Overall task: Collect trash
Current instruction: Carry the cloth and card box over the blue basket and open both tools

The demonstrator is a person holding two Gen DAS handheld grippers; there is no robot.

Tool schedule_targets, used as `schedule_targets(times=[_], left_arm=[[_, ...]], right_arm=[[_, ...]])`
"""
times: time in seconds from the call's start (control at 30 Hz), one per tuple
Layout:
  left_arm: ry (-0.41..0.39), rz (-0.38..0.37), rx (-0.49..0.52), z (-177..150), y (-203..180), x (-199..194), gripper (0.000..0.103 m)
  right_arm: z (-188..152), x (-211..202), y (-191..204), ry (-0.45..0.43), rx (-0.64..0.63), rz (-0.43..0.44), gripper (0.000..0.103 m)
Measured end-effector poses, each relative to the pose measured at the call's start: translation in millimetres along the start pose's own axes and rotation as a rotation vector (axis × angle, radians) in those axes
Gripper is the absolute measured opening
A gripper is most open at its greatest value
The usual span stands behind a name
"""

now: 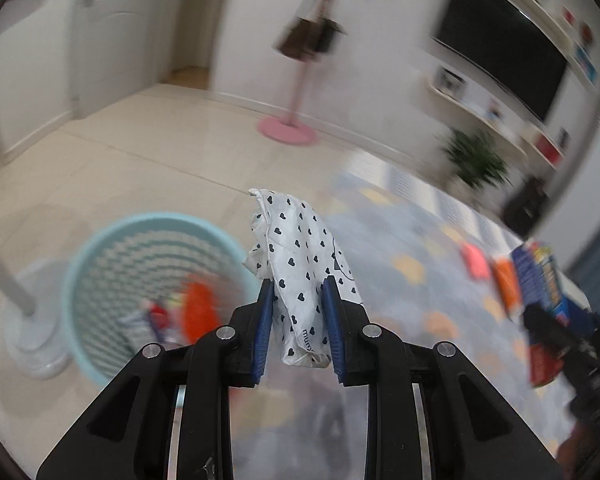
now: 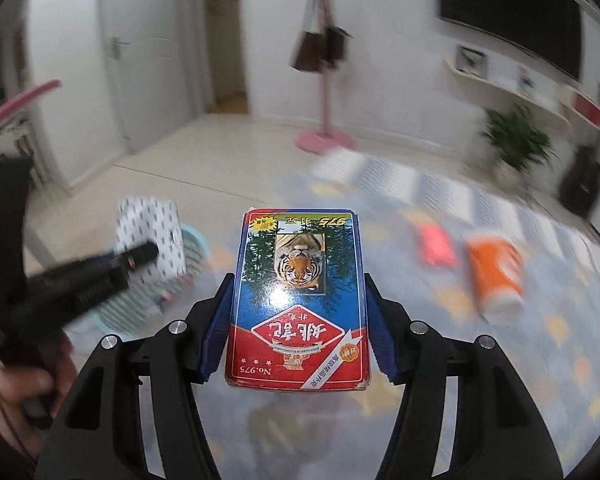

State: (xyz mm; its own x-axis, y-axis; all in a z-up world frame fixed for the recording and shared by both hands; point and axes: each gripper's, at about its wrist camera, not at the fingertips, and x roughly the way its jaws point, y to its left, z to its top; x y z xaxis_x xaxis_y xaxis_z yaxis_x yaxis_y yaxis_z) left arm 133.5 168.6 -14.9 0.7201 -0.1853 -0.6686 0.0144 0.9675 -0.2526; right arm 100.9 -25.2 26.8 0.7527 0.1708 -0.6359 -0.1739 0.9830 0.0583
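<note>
My left gripper (image 1: 298, 288) is shut on a white tissue pack with black hearts (image 1: 296, 248), held in the air right of a light blue basket (image 1: 100, 256) that holds several pieces of trash. My right gripper (image 2: 300, 284) is shut on a red and blue playing card box with a tiger picture (image 2: 300, 292). In the right wrist view the left gripper (image 2: 140, 256) and its tissue pack (image 2: 152, 232) show at the left, over the basket (image 2: 192, 244). In the left wrist view the card box (image 1: 540, 280) shows at the right edge.
An orange cup (image 2: 496, 272) and a pink item (image 2: 434, 244) lie on the patterned play mat (image 2: 500, 360). A pink coat stand (image 2: 324, 136), a potted plant (image 2: 516, 140), a wall TV (image 2: 512, 12) and shelves stand behind. A white fan base (image 1: 32, 344) sits beside the basket.
</note>
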Motion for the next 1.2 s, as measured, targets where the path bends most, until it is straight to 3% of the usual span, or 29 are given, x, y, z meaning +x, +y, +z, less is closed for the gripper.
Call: schedule_targets(times=[0.13, 0.3, 0.5, 0.63, 0.73, 0.93, 1.07, 1.2], left_arm=[[-0.007, 0.067, -0.121, 11, 61, 0, 0.024], [0.031, 0.176, -0.158, 7, 108, 17, 0.024], [0.12, 0.179, -0.231, 1, 144, 42, 0.025], [0.141, 0.178, -0.255, 1, 151, 46, 0.032], [0.136, 0.181, -0.266, 2, 151, 42, 0.047], [0.127, 0.176, -0.28, 0, 145, 42, 0.05], [0.111, 0.17, -0.287, 2, 141, 37, 0.05], [0.098, 0.169, -0.287, 3, 133, 33, 0.05]], right_arm=[[24, 26, 43, -0.007, -0.038, 0.09, 0.057], [32, 70, 91, 0.06, -0.046, 0.198, 0.057], [20, 134, 112, 0.188, -0.022, 0.223, 0.057], [13, 162, 114, 0.247, 0.012, 0.232, 0.058], [12, 174, 115, 0.287, 0.056, 0.26, 0.058], [11, 167, 111, 0.288, 0.085, 0.286, 0.059], [10, 158, 105, 0.267, 0.088, 0.288, 0.069], [12, 148, 95, 0.251, 0.082, 0.278, 0.07]])
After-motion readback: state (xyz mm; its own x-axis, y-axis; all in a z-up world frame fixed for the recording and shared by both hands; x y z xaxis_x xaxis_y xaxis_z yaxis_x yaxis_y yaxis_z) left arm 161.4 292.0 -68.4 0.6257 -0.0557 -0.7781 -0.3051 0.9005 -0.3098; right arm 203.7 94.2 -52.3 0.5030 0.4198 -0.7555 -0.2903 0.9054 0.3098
